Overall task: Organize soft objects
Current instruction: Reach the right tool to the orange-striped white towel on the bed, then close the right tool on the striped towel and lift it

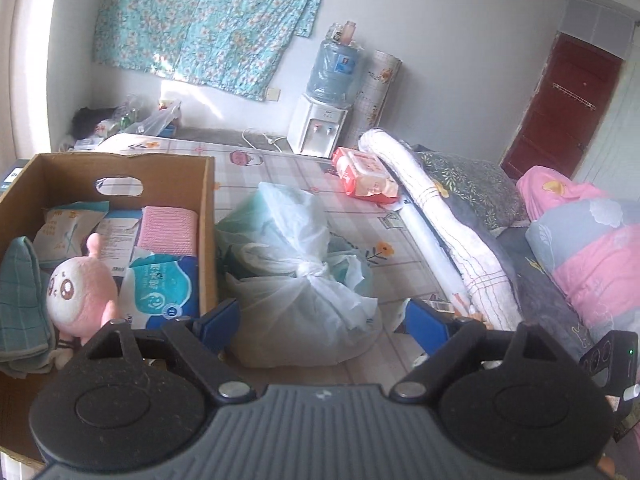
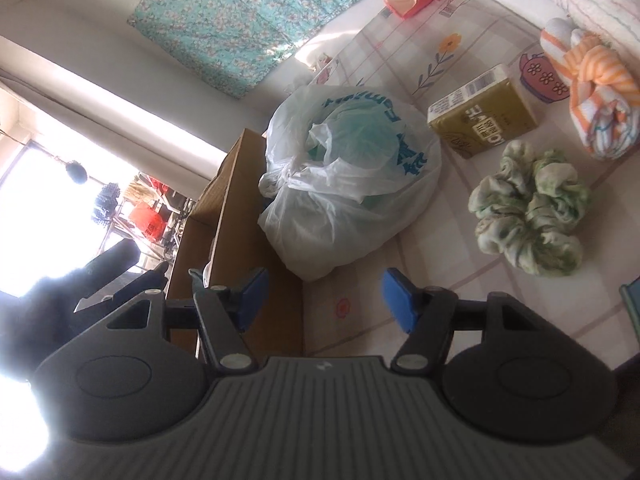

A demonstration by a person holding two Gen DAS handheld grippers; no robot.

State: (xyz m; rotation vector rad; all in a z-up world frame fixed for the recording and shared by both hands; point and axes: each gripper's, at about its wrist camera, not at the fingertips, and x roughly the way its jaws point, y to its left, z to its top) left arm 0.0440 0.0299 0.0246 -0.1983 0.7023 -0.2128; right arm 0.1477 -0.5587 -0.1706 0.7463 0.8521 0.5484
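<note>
A cardboard box [image 1: 208,220] stands on the bed at the left. It holds a pink plush toy [image 1: 80,292], a blue tissue pack [image 1: 164,288], a pink towel [image 1: 170,232] and a green checked cloth [image 1: 20,292]. My left gripper [image 1: 324,320] is open beside the box, just in front of a knotted white plastic bag [image 1: 296,264], with its pads clear of it. My right gripper [image 2: 326,300] is open and empty near the box's corner [image 2: 240,220]. Beyond it lie the bag [image 2: 348,168], a green scrunchie [image 2: 528,208], an orange striped cloth [image 2: 600,100] and an olive carton [image 2: 484,112].
A red pack of wipes [image 1: 364,176] lies further up the bed. A rolled white quilt [image 1: 440,232] and pink pillows [image 1: 592,248] line the right side. A water dispenser [image 1: 320,128] stands by the far wall, and a dark red door [image 1: 560,104] is at the right.
</note>
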